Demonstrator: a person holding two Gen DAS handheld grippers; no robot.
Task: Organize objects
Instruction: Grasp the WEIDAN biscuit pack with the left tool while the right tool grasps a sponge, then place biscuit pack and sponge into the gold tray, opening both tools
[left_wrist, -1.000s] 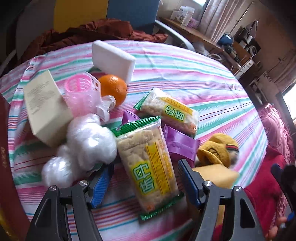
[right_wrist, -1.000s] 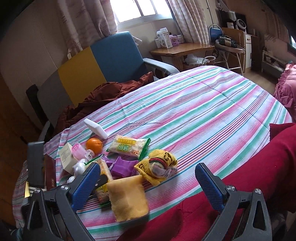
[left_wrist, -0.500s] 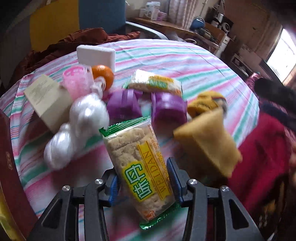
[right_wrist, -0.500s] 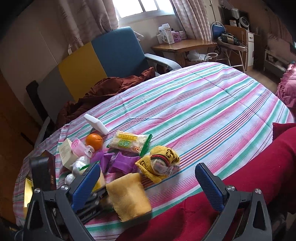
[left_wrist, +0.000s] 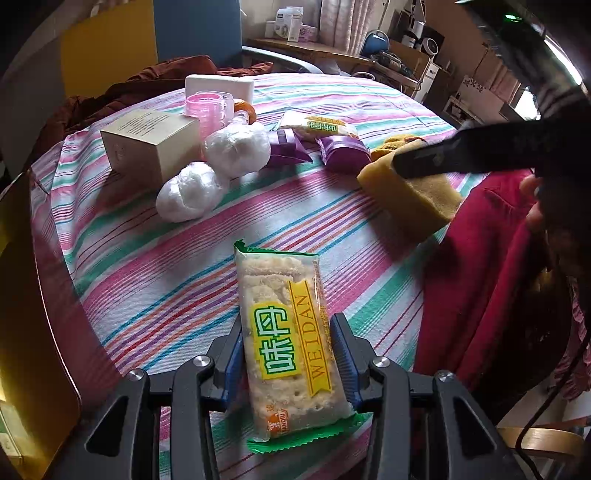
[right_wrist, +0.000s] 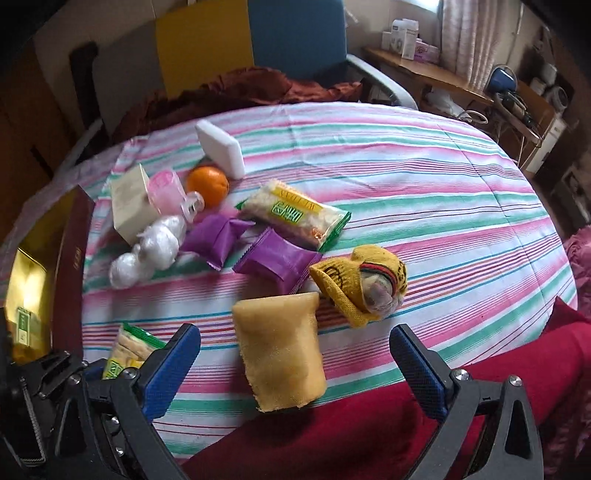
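left wrist view: the left gripper (left_wrist: 288, 354) is closing, its pads pressing both sides of a cracker packet (left_wrist: 288, 343) above the striped bench (left_wrist: 155, 273). right wrist view: the right gripper (right_wrist: 295, 365) gapes wide around a yellow sponge (right_wrist: 280, 354), not touching it.

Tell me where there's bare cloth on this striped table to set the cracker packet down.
Free: the broad far half of the striped tablecloth, beyond the second cracker packet and the yellow knitted hat; also the near strip between the white plastic-wrapped balls and the left gripper, whose closing jaws pinch the held cracker packet. Crowded: around the purple pouches, orange and beige box.
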